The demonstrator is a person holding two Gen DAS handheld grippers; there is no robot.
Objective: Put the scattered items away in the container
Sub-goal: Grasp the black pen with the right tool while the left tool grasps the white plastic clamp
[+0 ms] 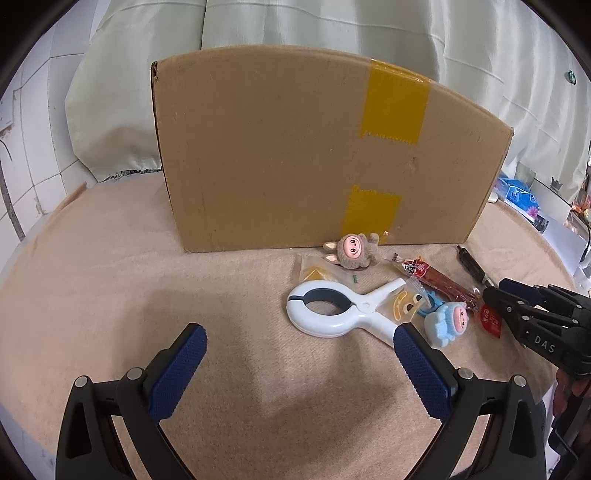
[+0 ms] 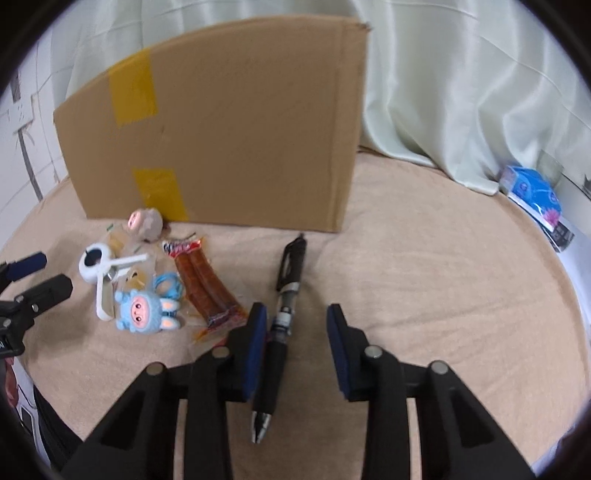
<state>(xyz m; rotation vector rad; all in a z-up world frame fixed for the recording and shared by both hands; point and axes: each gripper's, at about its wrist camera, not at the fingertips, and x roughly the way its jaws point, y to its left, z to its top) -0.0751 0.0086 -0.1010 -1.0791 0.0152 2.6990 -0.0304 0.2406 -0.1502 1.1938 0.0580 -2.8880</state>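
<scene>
Both views evenly lit, soft diffuse light, no hard glare. Curtain point(image 1: 332, 22) behind the box point(image 1: 295, 147) is the brightest area, slightly washed out in the right wrist view. Soft broad shadow on the bench cloth point(image 1: 110, 277) between and just ahead of the left jaws. Left wrist view sharp throughout. Right wrist view softer, slight blur all over, worst on the box and the small items left of the jaws. Heavy fisheye: box edges bow, black vignette in all corners, rim detail smeared.
</scene>
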